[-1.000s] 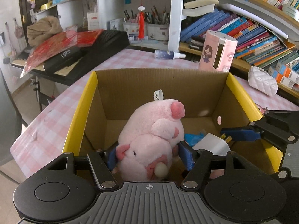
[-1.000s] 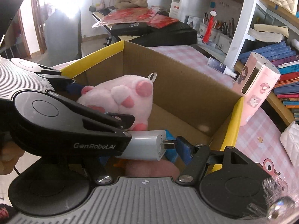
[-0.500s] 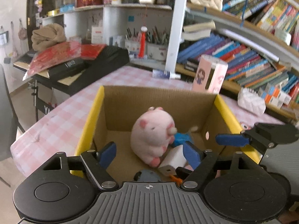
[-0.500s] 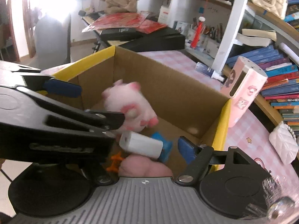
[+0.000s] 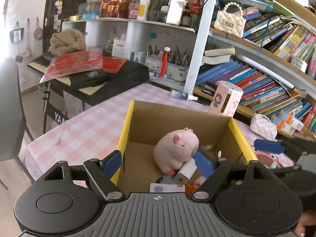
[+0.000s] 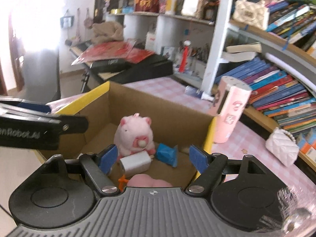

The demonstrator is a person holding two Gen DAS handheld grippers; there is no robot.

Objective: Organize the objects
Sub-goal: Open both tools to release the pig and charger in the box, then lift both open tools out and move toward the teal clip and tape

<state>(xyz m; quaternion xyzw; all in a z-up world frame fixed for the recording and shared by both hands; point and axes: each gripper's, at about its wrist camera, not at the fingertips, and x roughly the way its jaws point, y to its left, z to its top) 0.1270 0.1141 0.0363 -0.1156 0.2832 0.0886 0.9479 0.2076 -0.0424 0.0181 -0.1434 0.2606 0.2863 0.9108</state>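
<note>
A cardboard box with yellow rims (image 5: pixel 126 130) (image 6: pixel 197 122) stands on the pink checked table. Inside it sit a pink plush pig (image 5: pixel 175 148) (image 6: pixel 135 134), a white charger (image 5: pixel 186 169) (image 6: pixel 135 163), a blue packet (image 6: pixel 166 155) and other small items. My left gripper (image 5: pixel 158 163) is open and empty, raised above the box's near side. My right gripper (image 6: pixel 153 158) is open and empty, above the box at its right side. The right gripper's blue pad shows in the left wrist view (image 5: pixel 268 146).
A pink cylindrical holder (image 5: pixel 225 100) (image 6: pixel 231 108) stands behind the box. A small spray bottle (image 5: pixel 182 95) lies further back. A white quilted purse (image 5: pixel 263 126) (image 6: pixel 282 146) sits right. Bookshelves (image 5: pixel 256 83) line the back, a keyboard with red papers (image 5: pixel 85 69) stands left.
My left gripper let go of the plush pig and my right let go of the white charger. Both opened and pulled up and back from the box. Pig and charger now rest inside.
</note>
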